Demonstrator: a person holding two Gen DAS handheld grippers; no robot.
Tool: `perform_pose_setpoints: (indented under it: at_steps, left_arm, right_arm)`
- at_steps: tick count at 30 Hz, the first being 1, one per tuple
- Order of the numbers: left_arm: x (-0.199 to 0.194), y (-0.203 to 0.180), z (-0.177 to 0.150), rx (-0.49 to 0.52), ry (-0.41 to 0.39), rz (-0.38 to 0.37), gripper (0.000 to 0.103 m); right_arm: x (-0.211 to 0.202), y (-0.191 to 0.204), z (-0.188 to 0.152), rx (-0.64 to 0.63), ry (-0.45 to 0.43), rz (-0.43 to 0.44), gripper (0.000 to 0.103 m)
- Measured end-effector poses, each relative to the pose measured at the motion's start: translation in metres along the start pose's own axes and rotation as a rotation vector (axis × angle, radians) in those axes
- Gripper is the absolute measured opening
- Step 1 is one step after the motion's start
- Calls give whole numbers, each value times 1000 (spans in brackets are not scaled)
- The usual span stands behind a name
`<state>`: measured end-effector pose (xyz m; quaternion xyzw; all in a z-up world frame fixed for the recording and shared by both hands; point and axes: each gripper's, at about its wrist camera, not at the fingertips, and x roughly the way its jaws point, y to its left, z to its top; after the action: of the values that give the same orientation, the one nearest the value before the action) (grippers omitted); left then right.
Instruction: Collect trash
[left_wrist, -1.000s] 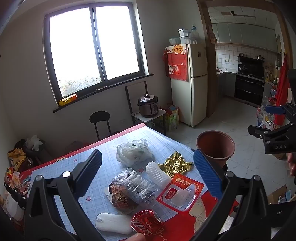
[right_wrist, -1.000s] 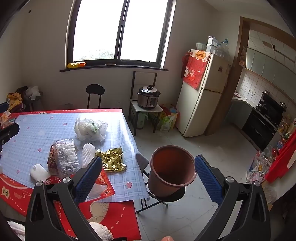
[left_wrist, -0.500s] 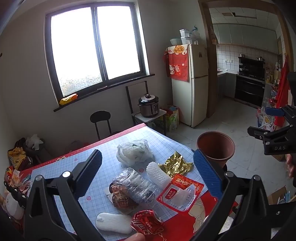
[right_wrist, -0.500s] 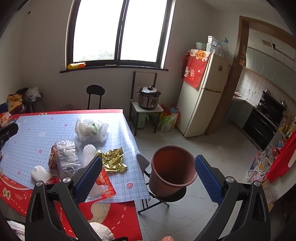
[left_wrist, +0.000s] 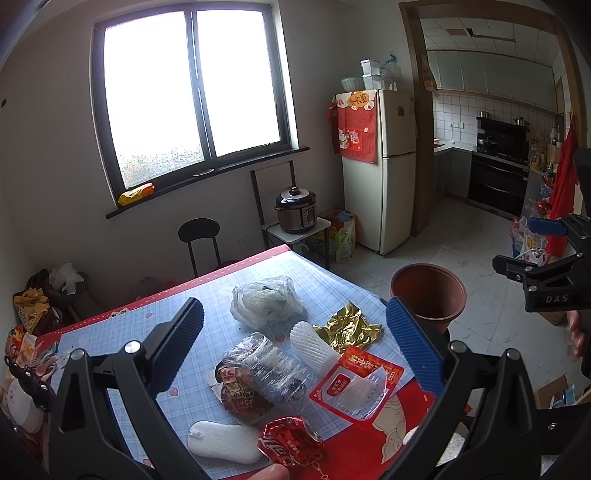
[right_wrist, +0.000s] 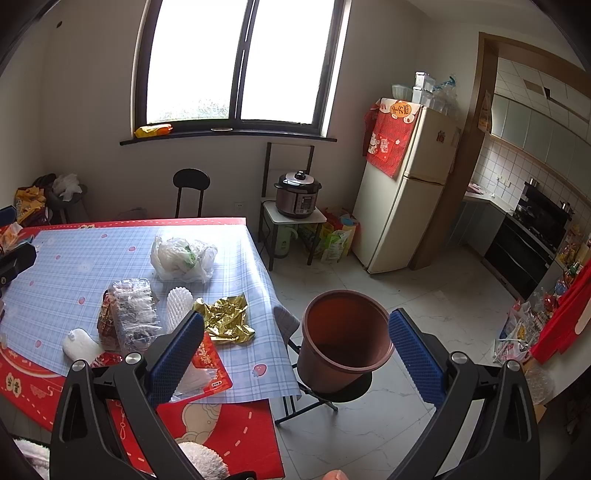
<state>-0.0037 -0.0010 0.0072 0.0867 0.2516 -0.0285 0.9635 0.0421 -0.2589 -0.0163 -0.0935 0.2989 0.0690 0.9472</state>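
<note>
Trash lies on the checked tablecloth (left_wrist: 110, 339): a white plastic bag (left_wrist: 266, 301), gold foil (left_wrist: 345, 326), a white foam net (left_wrist: 310, 345), a clear plastic-wrapped packet (left_wrist: 266, 373), a red-and-white packet (left_wrist: 356, 384), a white pad (left_wrist: 221, 441) and a crushed red wrapper (left_wrist: 290, 439). A brown bucket (right_wrist: 343, 334) stands on a stool beside the table's right edge. My left gripper (left_wrist: 295, 347) is open and empty above the trash. My right gripper (right_wrist: 295, 358) is open and empty, facing the bucket and the table edge.
A black stool (right_wrist: 192, 184) stands behind the table. A rice cooker (right_wrist: 298, 194) sits on a small stand by the fridge (right_wrist: 406, 184). Bags lie on the floor at the right (right_wrist: 513, 336). More clutter sits at the table's far left (left_wrist: 26, 343).
Both grippers have drifted only slightly; the views have shifted a little. Both stay open and empty.
</note>
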Motion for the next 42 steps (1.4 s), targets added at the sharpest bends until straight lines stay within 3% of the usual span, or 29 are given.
perform_pose_setpoints:
  at_steps: [42]
  left_arm:
    - [-1,-5,-2,-29,2,-12,98]
  right_arm:
    - [5,2,-1,0,4,-2,98]
